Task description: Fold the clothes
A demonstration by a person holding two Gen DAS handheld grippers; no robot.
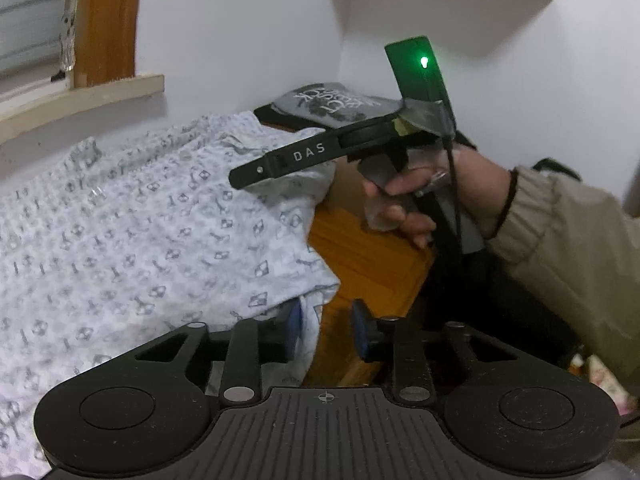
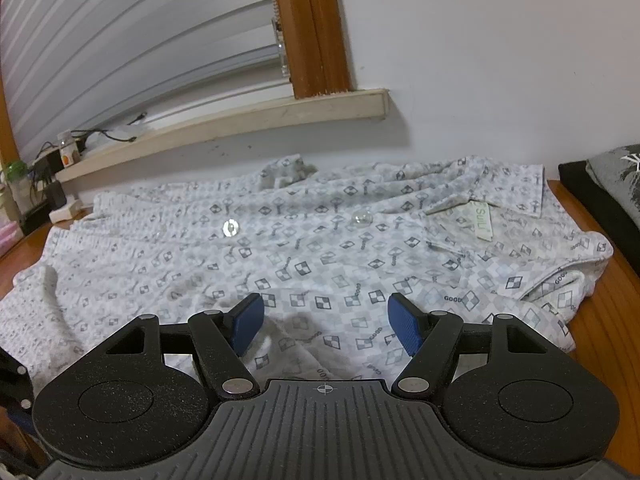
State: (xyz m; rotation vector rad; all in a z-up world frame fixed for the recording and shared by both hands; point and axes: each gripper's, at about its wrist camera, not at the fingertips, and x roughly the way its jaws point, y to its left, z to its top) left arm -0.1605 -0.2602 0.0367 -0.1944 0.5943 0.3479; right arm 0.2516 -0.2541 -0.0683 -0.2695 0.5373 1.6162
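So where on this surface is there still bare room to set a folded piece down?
Bare wood shows only in a strip right of the patterned shirt, bordered at the back by the dark printed garment, and a sliver at the far left by the windowsill clutter. The shirt crowds the rest.

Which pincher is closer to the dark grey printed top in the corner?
Right. The right gripper reaches out just beside the dark grey top; the left gripper sits further back, at the patterned shirt's edge.
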